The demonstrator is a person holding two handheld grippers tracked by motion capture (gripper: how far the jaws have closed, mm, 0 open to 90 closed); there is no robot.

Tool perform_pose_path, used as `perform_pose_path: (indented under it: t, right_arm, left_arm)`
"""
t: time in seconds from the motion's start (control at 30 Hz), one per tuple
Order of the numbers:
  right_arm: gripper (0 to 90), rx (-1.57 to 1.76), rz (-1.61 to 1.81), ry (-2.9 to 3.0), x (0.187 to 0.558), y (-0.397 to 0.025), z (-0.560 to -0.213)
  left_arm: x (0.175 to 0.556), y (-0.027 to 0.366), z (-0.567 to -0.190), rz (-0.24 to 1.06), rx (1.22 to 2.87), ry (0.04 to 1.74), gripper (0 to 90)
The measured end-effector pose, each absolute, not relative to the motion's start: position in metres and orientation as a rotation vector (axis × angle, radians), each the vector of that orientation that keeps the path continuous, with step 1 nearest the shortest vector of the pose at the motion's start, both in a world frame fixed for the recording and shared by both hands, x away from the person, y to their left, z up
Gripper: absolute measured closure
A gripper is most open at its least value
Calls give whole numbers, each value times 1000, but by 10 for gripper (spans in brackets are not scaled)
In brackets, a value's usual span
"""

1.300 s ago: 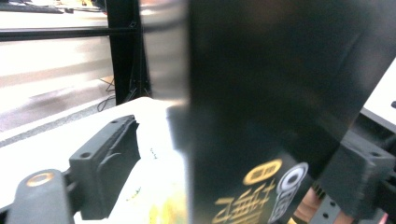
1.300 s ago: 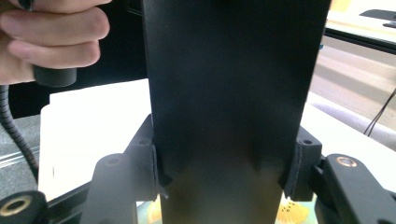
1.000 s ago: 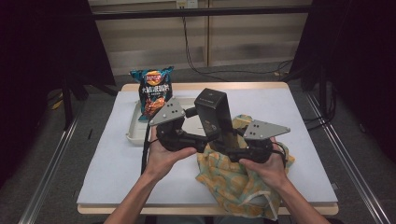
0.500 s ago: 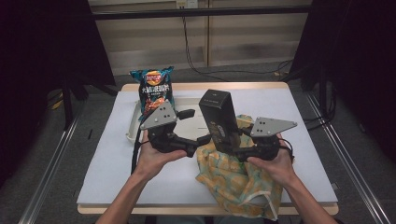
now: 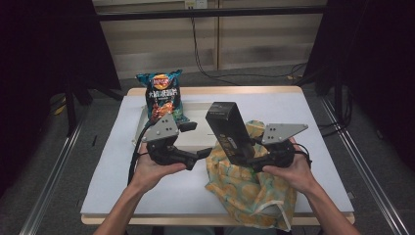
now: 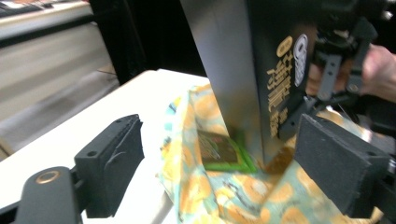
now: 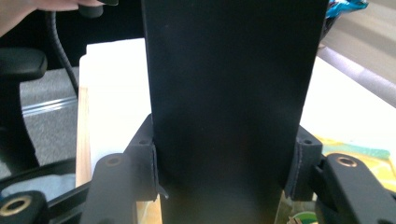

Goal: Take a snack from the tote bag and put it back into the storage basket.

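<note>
Tall black cardboard box [image 5: 229, 132] over yellow patterned cloth bag [image 5: 247, 191]
Right tool [image 7: 224, 163] clamps the box; left tool [image 6: 233, 168] gapes empty beside it.

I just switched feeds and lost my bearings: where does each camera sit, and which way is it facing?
High view: above the person's side, looking forward and down on the table; both forearms and each hand-held gripper show, left and right.
Left gripper view: rides the left hand-held gripper, open jaws facing the black box over the yellow cloth bag; the other hand shows beyond.
Right gripper view: rides the right hand-held gripper, jaws clamped on the black box.
Shared: all three show the box and bag.
</note>
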State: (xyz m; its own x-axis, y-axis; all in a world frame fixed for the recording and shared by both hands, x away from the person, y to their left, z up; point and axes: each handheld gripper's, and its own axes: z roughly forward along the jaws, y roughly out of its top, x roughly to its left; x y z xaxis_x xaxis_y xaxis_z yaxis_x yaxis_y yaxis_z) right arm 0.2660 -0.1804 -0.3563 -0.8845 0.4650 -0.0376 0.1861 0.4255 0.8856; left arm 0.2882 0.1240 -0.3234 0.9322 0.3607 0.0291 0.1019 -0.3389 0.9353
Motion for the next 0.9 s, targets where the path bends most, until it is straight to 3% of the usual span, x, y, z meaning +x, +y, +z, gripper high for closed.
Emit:
perform_pose_path:
  t: [0.47,0.9]
  right_arm:
    - [431,451,1229,2621,268,-174,-358]
    - [431,355,1087,2760,268,-158,-371]
  left_arm:
    - [286,137,-336,203,2008,282,185]
    - [284,141,-324,173,2098,126,240]
